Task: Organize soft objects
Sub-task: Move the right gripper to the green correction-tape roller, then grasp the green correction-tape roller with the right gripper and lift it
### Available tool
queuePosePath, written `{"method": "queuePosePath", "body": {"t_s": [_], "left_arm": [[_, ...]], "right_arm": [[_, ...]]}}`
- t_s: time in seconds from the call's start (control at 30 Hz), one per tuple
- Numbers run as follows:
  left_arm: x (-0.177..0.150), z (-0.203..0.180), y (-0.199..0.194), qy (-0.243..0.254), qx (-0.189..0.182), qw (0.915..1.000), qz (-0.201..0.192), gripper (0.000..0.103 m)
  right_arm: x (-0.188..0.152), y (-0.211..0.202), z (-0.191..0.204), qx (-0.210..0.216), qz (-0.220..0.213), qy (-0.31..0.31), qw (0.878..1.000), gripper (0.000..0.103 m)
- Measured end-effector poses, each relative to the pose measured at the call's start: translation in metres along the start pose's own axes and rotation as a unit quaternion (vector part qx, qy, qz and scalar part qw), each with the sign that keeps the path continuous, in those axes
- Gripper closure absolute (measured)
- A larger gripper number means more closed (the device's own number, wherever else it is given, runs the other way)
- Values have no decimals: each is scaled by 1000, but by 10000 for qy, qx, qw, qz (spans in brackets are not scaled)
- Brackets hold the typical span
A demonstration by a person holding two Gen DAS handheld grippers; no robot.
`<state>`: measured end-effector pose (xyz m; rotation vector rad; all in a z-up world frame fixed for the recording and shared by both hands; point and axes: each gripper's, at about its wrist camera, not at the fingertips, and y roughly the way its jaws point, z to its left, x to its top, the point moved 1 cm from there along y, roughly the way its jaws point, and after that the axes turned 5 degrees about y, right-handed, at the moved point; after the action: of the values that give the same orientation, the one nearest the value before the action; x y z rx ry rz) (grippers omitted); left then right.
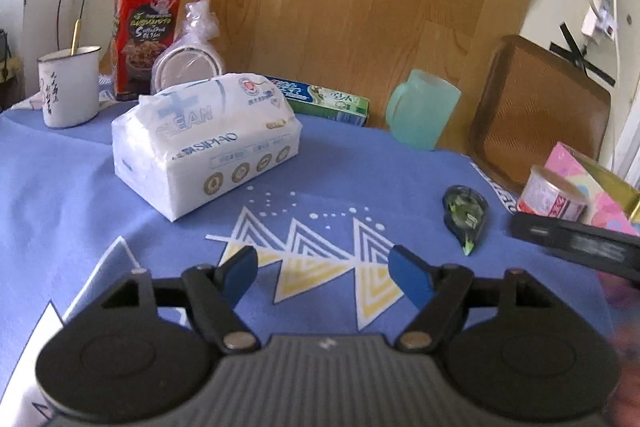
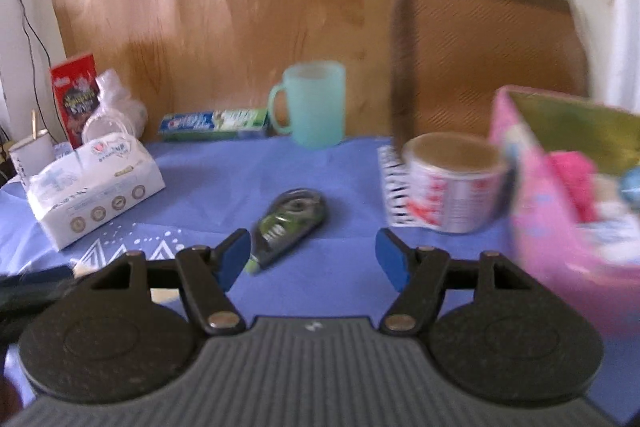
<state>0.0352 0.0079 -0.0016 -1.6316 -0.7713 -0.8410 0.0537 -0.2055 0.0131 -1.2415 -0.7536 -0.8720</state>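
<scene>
Between the spread blue fingers (image 1: 242, 273) of the left gripper (image 1: 326, 277) lies only the blue patterned tablecloth (image 1: 340, 163); nothing is held. The right gripper (image 2: 314, 265) likewise has its fingers (image 2: 392, 263) apart and empty, with one green-and-black correction-tape dispenser (image 2: 290, 223) lying just beyond its left fingertip. One soft tissue pack (image 1: 204, 141), white plastic wrap printed with pale blue "CLEAN" lettering and a row of round gold emblems, rests on the cloth to the far left of the left gripper, its top slightly puffed and creased. At the right edge stands one pink box (image 2: 560, 211), open, with a bright pink soft item (image 2: 574, 183) and other blurred contents inside that cannot be identified. Touching or just beside the box is one round tin (image 2: 454, 183) with a red-and-white label. Along the back edge stand one pale green mug (image 2: 312, 105), one toothpaste carton (image 2: 214, 123), one red snack box (image 1: 146, 35), one plastic-bagged round lid or dish (image 1: 188, 63), and one white enamel cup (image 1: 68, 91) holding a gold-coloured handle. One brown tray (image 1: 540, 111) leans upright behind the tin.
</scene>
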Motion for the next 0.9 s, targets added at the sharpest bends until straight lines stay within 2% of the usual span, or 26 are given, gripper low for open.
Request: {"method": "queuePosePath", "body": {"t_s": [0.17, 0.2, 0.23, 0.37, 0.5, 0.7, 0.9], "left_arm": [[2, 9, 5, -284, -143, 9995, 79, 26], [1, 9, 4, -269, -141, 9995, 70, 25], [1, 7, 5, -238, -137, 9996, 57, 24], [0, 5, 5, -151, -136, 9998, 38, 23], [1, 5, 6, -157, -150, 9997, 76, 22], [1, 3, 7, -91, -143, 9998, 108, 20], [1, -3, 8, 80, -137, 9997, 196, 16]], "right_arm": [[4, 52, 14, -143, 564, -257, 9980, 34], [5, 55, 15, -196, 578, -294, 9977, 38], [6, 54, 16, -208, 583, -357, 9974, 56], [0, 39, 12, -145, 537, -472, 9973, 68], [-7, 23, 6, -65, 542, -493, 9973, 69], [-31, -19, 2, 273, 633, -475, 9965, 69], [-62, -66, -11, 236, 371, -455, 9980, 69]]}}
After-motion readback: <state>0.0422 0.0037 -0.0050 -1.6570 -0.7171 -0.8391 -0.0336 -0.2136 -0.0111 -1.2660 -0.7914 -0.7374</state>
